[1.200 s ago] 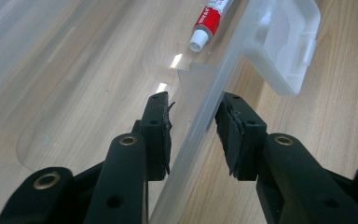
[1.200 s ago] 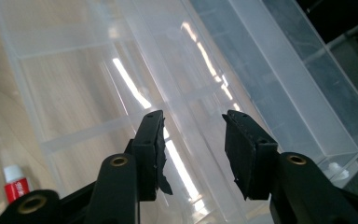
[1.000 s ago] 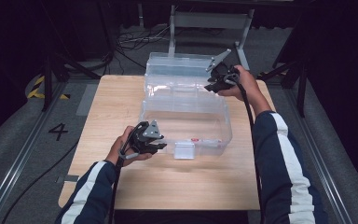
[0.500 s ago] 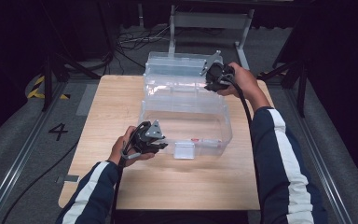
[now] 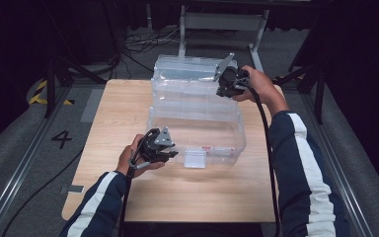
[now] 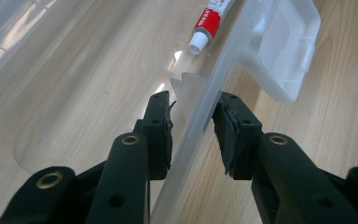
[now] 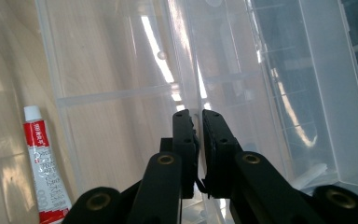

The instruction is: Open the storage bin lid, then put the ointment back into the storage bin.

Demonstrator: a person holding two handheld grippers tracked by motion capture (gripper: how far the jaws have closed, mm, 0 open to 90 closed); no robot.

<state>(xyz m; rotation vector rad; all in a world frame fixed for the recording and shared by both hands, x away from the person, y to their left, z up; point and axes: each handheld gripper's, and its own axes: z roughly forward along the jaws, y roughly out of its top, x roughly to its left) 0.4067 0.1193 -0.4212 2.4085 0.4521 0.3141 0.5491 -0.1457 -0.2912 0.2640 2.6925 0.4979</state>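
A clear plastic box (image 5: 197, 126) stands on the wooden table (image 5: 128, 108), its lid (image 5: 187, 69) swung up at the back. A red and white tube (image 6: 209, 21) (image 7: 44, 172) lies on the box's floor. My left gripper (image 5: 173, 152) (image 6: 193, 126) is shut on the box's front wall (image 6: 205, 107), left of the white latch (image 6: 284, 51). At the back right, my right gripper (image 5: 220, 89) (image 7: 198, 135) has just been closing and is now shut on a thin clear edge of the lid (image 7: 191, 70).
The box takes up the middle and back of the table. Bare wood lies in front of it and to its left. Metal frame legs (image 5: 256, 29) and cables (image 5: 138, 42) are on the dark floor behind the table.
The right hand shifted a little to the left along the lid, and its jaws drew together. The left hand and the box stayed where they were.
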